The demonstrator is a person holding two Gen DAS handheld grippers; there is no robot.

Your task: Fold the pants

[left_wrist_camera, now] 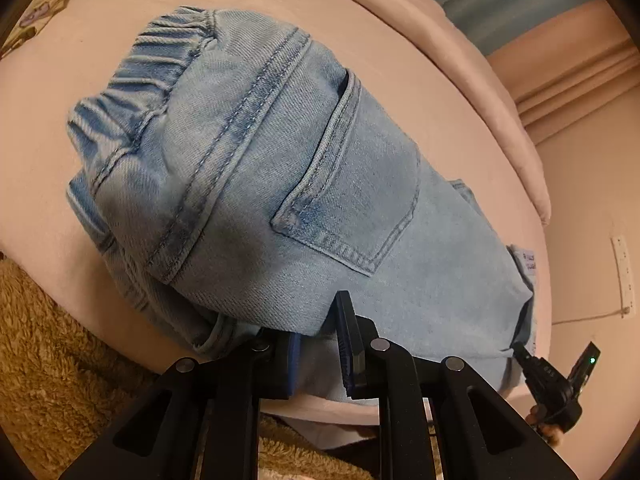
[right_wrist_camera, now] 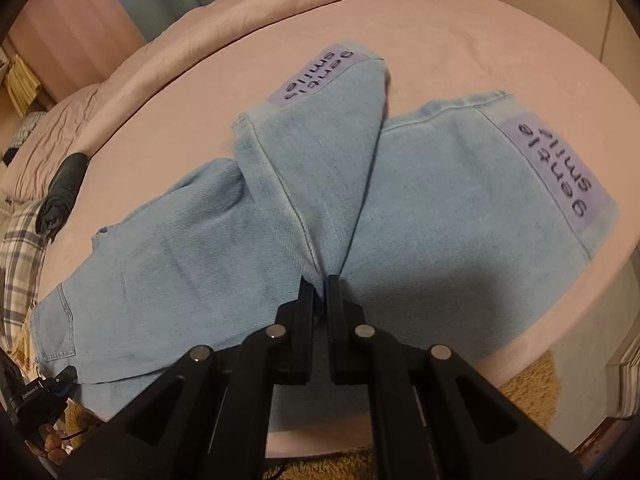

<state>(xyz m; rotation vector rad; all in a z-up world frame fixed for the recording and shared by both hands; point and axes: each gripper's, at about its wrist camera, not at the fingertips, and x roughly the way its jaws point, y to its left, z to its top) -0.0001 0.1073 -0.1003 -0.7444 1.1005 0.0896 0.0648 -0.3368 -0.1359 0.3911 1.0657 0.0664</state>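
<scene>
Light blue denim pants [left_wrist_camera: 304,184] lie on a pink bed [left_wrist_camera: 460,128]. The left wrist view shows the elastic waistband [left_wrist_camera: 132,76] and a back pocket [left_wrist_camera: 352,184]. My left gripper [left_wrist_camera: 320,340] is shut on the near edge of the pants' upper part. In the right wrist view the pants [right_wrist_camera: 200,264] show both leg ends with purple "gentle smile" patches [right_wrist_camera: 560,168]. My right gripper [right_wrist_camera: 320,292] is shut on a pinched fold of a leg, lifting it into a ridge. The other gripper shows at the right edge of the left wrist view [left_wrist_camera: 560,376].
A tan fluffy rug [left_wrist_camera: 48,360] lies below the bed's near edge. A rolled pink duvet [right_wrist_camera: 168,48] runs along the far side. A dark folded item [right_wrist_camera: 64,188] and a plaid cloth [right_wrist_camera: 20,264] lie at the left.
</scene>
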